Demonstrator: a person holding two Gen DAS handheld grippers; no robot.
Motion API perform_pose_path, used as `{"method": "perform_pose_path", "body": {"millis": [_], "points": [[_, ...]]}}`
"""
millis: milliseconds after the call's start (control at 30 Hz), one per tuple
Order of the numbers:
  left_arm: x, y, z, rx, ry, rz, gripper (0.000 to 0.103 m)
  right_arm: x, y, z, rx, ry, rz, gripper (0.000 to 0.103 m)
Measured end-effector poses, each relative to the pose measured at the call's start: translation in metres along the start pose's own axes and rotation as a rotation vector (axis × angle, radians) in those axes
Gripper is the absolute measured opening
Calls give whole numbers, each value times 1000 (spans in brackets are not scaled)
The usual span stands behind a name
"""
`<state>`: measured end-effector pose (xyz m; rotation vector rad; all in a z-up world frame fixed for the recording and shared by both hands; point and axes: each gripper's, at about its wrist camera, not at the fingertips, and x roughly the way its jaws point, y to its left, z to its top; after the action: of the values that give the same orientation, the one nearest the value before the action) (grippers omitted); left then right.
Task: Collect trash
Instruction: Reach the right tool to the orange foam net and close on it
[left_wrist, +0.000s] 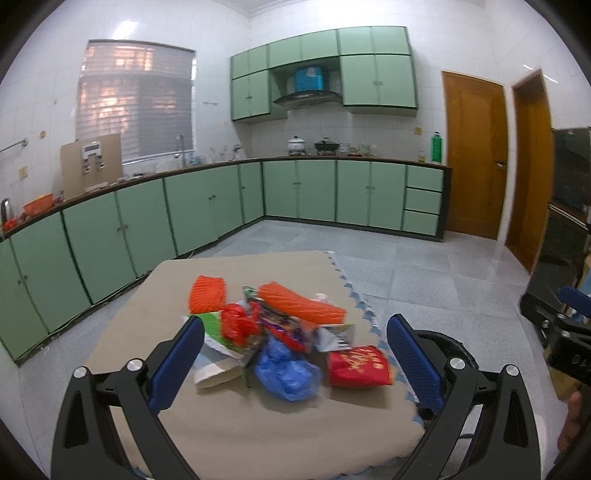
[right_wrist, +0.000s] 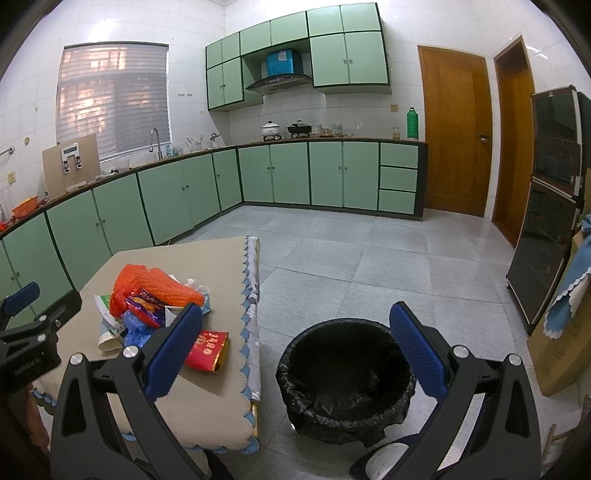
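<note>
two open claws, left (left_wrist: 295, 354) and right (right_wrist: 295, 354); one black-lined bin (right_wrist: 345, 376).

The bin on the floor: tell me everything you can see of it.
The bin is round, lined with a crinkled black plastic bag folded over its rim. It stands upright on the grey tiled floor, beside the table's right edge and apart from it. It looks empty as far as the dark inside shows. Nothing touches it.

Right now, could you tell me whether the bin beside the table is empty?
It looks empty: the bin shows only its black liner inside; the trash pile sits on the table.
</note>
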<state>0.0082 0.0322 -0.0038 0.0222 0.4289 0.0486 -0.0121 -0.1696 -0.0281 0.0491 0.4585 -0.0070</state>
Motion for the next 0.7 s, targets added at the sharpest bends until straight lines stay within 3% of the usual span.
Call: {"method": "perform_pose_path", "body": {"millis": [333, 567, 700], "points": [[28, 71, -14, -37, 33, 188, 97, 50, 46, -1, -29, 16, 107, 98], [59, 107, -30, -70, 89, 230, 97, 90, 92, -12, -79, 25, 165, 96], [71, 119, -38, -84, 112, 233, 97, 111, 112, -14, -106, 44, 200, 87]]}}
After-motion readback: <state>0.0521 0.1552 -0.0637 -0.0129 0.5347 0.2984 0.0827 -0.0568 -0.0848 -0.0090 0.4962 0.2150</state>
